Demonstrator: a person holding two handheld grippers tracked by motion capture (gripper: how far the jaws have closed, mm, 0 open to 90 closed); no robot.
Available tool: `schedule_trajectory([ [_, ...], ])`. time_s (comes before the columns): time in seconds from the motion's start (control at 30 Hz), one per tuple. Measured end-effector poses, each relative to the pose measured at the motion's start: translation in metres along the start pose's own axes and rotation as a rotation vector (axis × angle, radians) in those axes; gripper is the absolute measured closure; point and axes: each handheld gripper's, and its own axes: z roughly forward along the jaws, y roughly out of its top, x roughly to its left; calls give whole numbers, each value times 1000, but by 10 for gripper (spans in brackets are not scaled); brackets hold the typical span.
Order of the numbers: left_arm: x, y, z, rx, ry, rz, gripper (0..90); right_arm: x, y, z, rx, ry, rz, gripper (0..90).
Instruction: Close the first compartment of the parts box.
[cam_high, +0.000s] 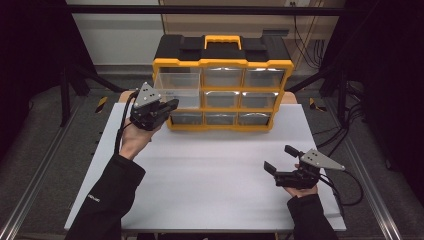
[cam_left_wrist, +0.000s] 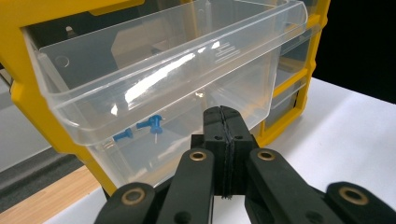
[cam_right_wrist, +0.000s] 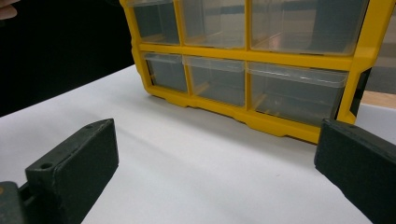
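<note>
Drawer (cam_high: 176, 86) at the top-left of the yellow organizer (cam_high: 223, 95) is seen pulled out toward the worktop's left side, the other drawers sitting flush. Left gripper (cam_high: 170, 106) is held just in front of that drawer's clear front wall, jaws pressed fully together with nothing between them; whether the tips touch the plastic cannot be told. Blue push pins (cam_left_wrist: 150, 126) are seen lying on the drawer floor near its front, through the clear wall, in the left gripper view. Organizer is placed at the far edge of the white worktop (cam_high: 215, 175), roughly centred, black top and yellow handle (cam_high: 223, 41) up. Right gripper (cam_high: 281, 159) is held low over the worktop near the right-front corner, well apart from the organizer, jaws spread wide and empty, pointed toward the lower drawer rows.
</note>
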Motion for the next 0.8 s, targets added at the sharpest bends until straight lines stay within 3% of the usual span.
schedule_trajectory([
  [0.23, 3, 3, 2, -1, 6, -10, 898, 0, 0, 0, -1, -1, -1, 3],
  [0.8, 10, 18, 12, 19, 34, 20, 898, 0, 0, 0, 1, 2, 0, 3],
])
